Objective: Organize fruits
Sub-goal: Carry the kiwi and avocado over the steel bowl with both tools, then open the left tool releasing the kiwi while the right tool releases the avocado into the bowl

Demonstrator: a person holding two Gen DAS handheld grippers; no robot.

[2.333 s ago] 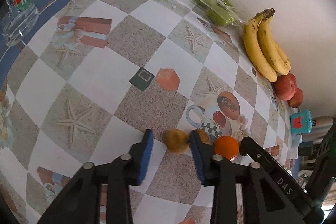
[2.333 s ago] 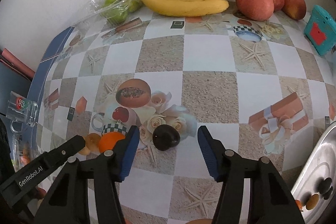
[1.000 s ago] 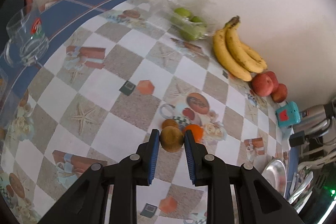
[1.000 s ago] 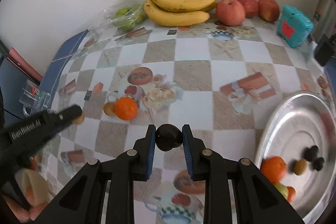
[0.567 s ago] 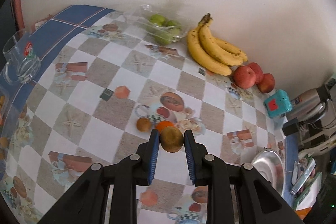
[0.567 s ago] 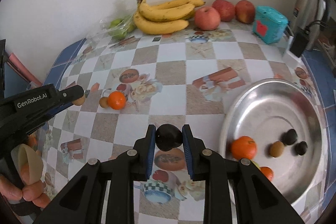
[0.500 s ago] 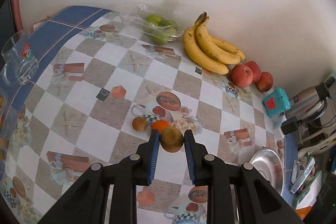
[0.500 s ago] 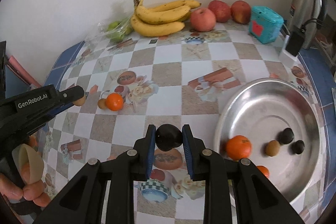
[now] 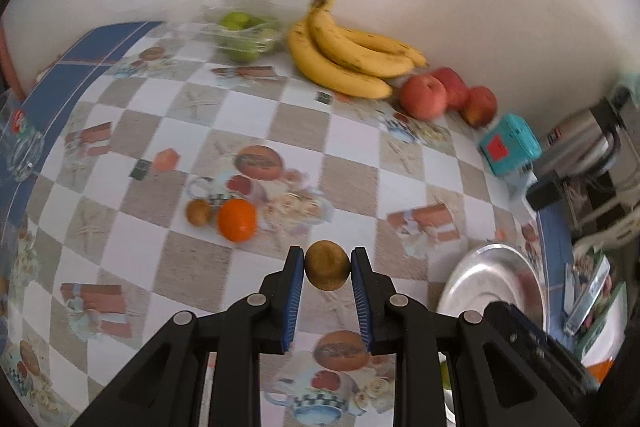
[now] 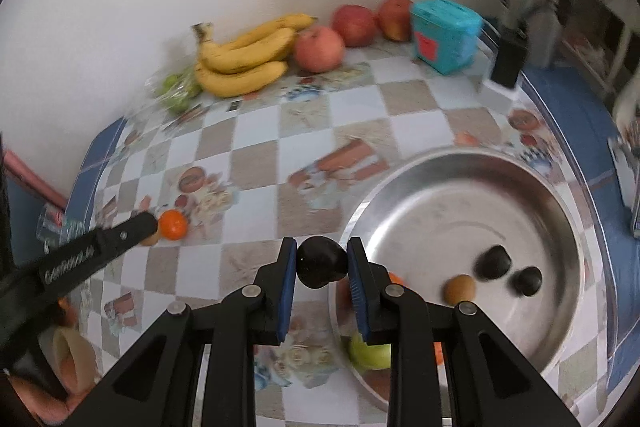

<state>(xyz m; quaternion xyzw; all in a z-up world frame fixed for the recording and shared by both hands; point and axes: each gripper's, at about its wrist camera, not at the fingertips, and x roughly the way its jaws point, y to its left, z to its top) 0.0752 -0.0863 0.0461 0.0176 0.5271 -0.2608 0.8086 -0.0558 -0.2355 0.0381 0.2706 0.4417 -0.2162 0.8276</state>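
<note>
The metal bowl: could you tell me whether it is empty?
Not empty: the metal bowl holds two dark fruits, a brown one, a green one.

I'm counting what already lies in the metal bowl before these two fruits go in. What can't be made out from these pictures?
- Right wrist view: the right gripper, shut on a dark fruit, covers the metal bowl at its near left; an orange fruit and a green fruit only peek out.
- Left wrist view: the right gripper's body covers the bowl's near side, so its contents are unseen.
- Both views: motion blur.

soft daylight, motion blur, fisheye warping
</note>
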